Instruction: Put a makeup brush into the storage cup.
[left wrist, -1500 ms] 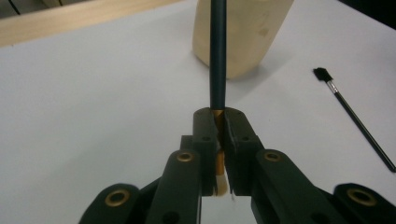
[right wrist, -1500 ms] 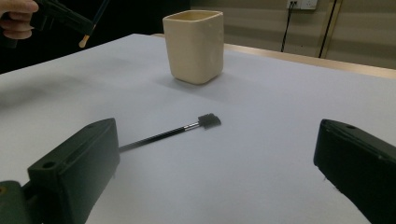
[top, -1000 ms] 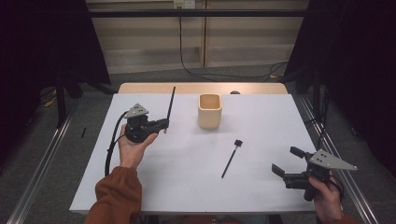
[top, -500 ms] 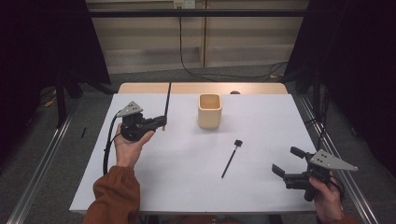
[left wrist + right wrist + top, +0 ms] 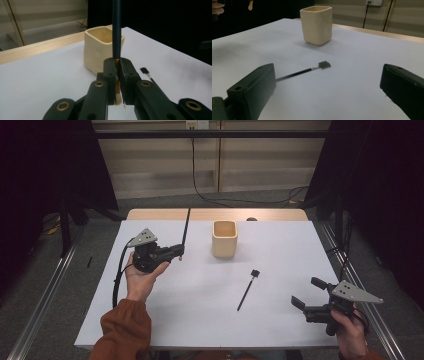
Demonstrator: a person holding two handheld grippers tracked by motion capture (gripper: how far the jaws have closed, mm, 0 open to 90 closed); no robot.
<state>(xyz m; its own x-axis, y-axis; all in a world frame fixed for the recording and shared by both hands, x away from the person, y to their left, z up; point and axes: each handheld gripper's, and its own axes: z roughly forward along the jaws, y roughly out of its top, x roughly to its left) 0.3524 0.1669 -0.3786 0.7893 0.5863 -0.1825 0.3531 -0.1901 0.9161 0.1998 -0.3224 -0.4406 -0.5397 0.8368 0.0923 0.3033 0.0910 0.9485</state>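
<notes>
Clamping a long dark brush (image 5: 186,227) near its lower end, the left gripper (image 5: 176,252) sits left of centre in the high view, held up in an open palm, jaws pressed tight on the handle. Brush stands nearly upright, tip reaching toward the table's far edge. In the left gripper view the handle (image 5: 116,30) rises straight from between the closed jaws. Cream square cup (image 5: 224,238) stands upright at centre, just right of the brush. Second brush (image 5: 248,289) lies flat on the white table (image 5: 200,320), below and right of the cup. Right gripper (image 5: 306,294) at lower right, jaws spread wide, holding nothing.
</notes>
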